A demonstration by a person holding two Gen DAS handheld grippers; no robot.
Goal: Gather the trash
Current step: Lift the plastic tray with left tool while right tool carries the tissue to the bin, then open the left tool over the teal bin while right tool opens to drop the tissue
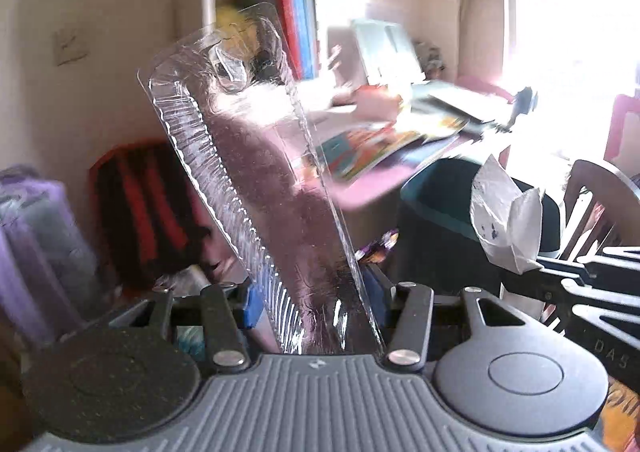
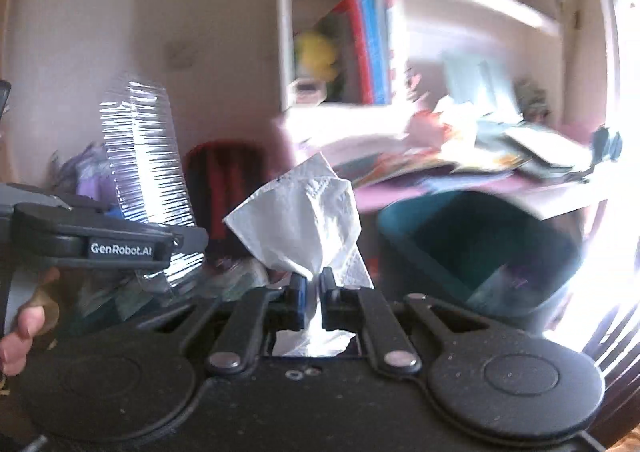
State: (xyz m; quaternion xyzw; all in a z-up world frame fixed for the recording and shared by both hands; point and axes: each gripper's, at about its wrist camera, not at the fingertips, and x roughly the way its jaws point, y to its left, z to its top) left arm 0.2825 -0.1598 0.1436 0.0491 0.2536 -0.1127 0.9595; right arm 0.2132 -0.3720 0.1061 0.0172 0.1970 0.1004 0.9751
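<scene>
The left gripper [image 1: 314, 304] pinches the light, springy plastic tray [image 1: 256, 180] at its base, while the right gripper [image 2: 313, 294] nips the soft tissue [image 2: 300, 216].

desk [image 2: 560, 198] | strewn with open books and papers [image 2: 460, 156] | shelf [image 2: 460, 0] | upright books [image 2: 372, 48]

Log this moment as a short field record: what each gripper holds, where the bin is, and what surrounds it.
left gripper: shut on clear ribbed plastic blister pack, which stands upright
right gripper: shut on crumpled white paper tissue
bin: dark teal plastic trash bin, open-topped, ahead and right of both grippers
bin position: below the cluttered pink desk
background: white bookshelf holding red and blue books
image quality: motion blur
</scene>
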